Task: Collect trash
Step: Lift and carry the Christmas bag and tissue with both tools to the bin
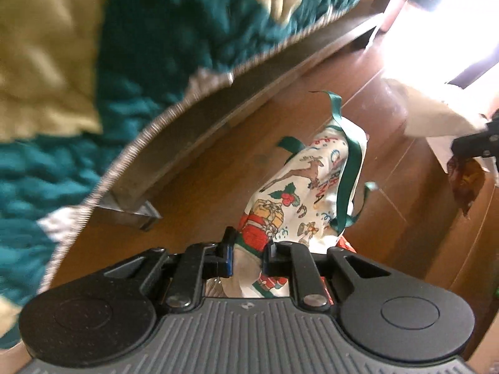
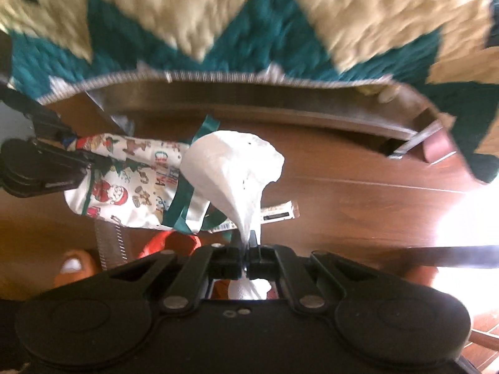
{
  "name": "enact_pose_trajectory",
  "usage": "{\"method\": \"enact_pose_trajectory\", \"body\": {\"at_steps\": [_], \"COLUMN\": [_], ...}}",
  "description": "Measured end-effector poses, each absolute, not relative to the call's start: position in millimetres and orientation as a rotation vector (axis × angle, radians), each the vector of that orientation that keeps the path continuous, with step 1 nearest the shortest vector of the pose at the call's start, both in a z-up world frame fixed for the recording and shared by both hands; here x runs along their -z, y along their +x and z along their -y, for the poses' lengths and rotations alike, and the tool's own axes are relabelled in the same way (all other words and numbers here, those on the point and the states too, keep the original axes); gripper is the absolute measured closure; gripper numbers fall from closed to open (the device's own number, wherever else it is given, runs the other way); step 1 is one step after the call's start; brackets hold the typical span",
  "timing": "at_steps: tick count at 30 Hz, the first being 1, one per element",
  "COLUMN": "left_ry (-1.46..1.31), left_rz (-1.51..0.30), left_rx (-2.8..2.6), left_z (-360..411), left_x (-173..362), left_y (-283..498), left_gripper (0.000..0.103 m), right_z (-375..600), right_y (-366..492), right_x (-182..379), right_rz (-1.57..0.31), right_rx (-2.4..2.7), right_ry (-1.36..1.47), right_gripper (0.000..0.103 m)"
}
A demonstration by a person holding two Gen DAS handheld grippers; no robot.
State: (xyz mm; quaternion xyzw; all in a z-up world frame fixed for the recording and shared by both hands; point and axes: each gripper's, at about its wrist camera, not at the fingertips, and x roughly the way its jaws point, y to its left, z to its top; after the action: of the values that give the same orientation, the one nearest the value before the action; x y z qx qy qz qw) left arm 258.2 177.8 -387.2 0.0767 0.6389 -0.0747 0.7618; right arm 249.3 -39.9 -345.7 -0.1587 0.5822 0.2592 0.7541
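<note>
White tissue (image 2: pixel 232 168) sits pinched in our right gripper (image 2: pixel 246 257); our left gripper (image 1: pixel 248 254) clamps the Christmas-print bag (image 1: pixel 299 187) above the wooden floor (image 1: pixel 218 168).

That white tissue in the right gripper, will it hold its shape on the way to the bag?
Probably not. The white tissue necks to a thin twist at the right gripper and balloons beyond, so it looks limp and very light. It may flap or tear. The Christmas bag looks soft too.
</note>
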Motion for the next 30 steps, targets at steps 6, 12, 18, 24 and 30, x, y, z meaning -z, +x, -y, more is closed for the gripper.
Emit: {"method": "enact_pose_trajectory", "body": {"at_steps": [6,12,18,24,30], "left_ry": [0.189,0.184,0.150,0.158,0.127], "left_rz": [-1.292,-1.170,-1.024,-0.893,-0.765], "left_rx": [0.119,0.063,0.041,0.051,0.088], "left_z": [-168,-148,-118,-75,-30], "left_x": [304,215,121,50,-35], "left_y": [253,245,234,234,235], "left_gripper": [0.088,0.088,0.088,0.088,0.088], "right_z": [68,100,141,186,239], "right_y": [233,217,197,178,179], "right_x": [268,181,100,23,-48], "right_rz": [-1.164,-1.023,-0.865,-0.708,-0.571], "right_rx": [-0.601,-0.596,-0.593,-0.570,-0.510], "right_ry": [-0.278,-0.209,-0.170,-0.126,-0.090], "right_gripper": [0.103,0.103,0.103,0.103,0.103]}}
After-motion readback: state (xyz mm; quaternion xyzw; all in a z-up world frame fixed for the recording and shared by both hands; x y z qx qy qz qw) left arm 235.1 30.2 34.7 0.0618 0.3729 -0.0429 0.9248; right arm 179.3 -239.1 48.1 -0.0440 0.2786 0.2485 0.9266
